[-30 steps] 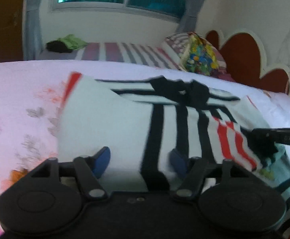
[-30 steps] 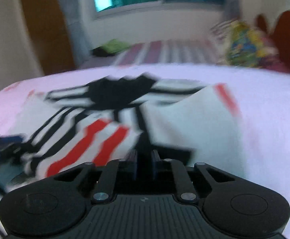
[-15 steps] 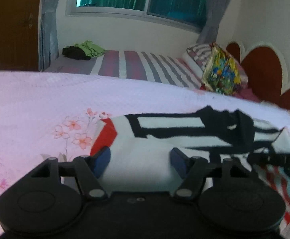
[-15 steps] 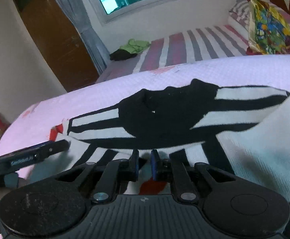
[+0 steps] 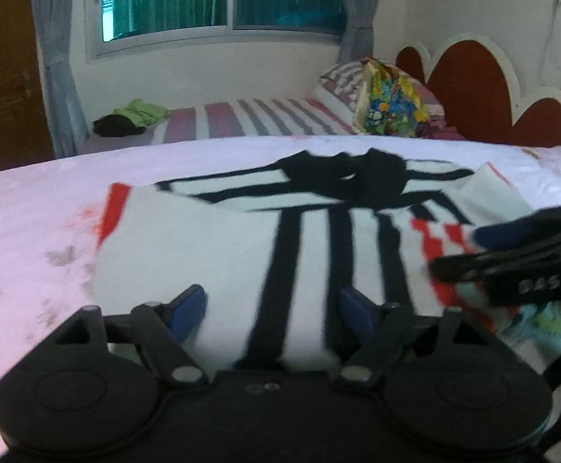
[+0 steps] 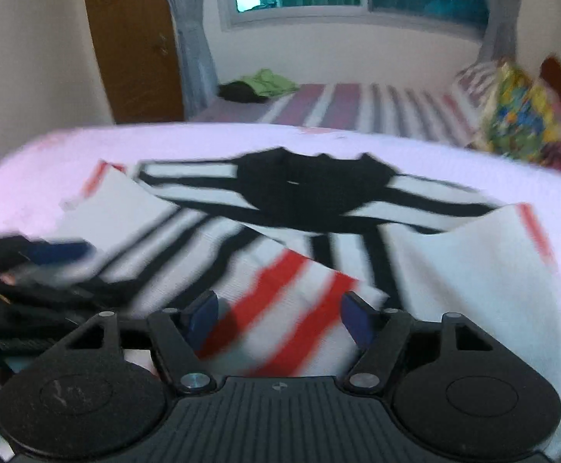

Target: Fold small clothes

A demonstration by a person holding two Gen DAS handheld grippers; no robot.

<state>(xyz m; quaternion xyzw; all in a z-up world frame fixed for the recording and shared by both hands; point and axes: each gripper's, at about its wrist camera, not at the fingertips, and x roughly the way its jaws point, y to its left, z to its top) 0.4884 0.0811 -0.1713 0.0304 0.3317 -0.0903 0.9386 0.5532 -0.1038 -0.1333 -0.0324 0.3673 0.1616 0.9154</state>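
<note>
Left tongs point(image 5: 272, 305) spread wide over the shirt's point(image 5: 211, 254) near white fold, jaws just opened further, gripping nothing, right tongs point(image 6: 278, 310) just sprung open above the red stripes, shirt flat on the bed point(image 5: 29, 208), bare sheet left and beyond, pillow point(image 5: 390, 106) far right.

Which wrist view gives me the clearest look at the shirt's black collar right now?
The left wrist view: the black collar is sharp there and unobstructed. The right wrist view shows the same collar larger and centred, but smeared by motion blur.
</note>
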